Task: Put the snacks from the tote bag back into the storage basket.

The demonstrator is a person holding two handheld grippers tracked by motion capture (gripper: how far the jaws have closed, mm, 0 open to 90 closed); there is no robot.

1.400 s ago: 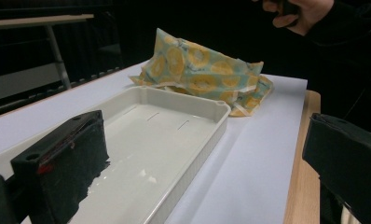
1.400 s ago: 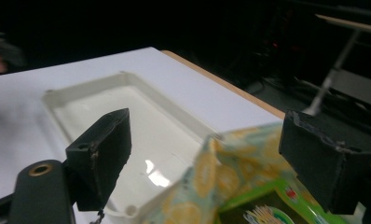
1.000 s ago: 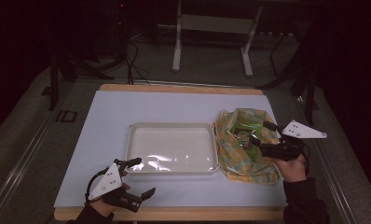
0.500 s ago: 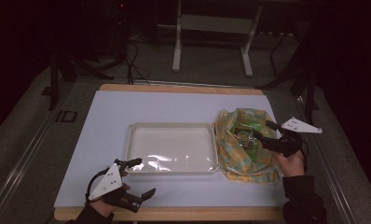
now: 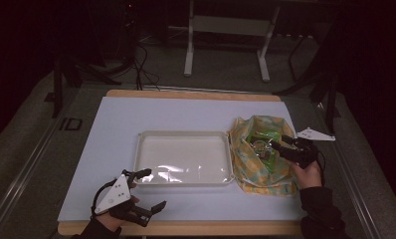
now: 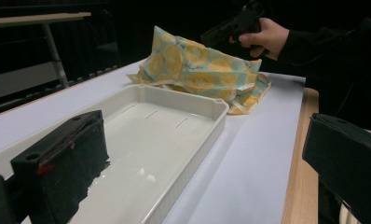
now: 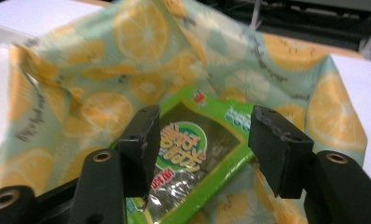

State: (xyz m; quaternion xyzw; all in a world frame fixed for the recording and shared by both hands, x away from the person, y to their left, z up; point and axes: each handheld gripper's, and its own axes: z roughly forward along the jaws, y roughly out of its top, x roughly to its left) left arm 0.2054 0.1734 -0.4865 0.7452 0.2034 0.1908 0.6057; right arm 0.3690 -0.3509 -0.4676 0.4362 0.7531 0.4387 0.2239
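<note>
The right gripper is down in the mouth of the lemon-print bag at the right of the table, its jaws half-wide and just now closing around the green snack packet that lies inside; the pads stand either side of it, not yet pressing, as far as I can tell. To do this well I'd say bite the packet's upper edge squarely, keep the cloth out of the pinch, and lift straight so the bag doesn't drag along. The left gripper rests at the near left edge, jaws wide and empty. Count: one bag, one packet showing, one white tray at the middle, bare inside, two grippers.
</note>
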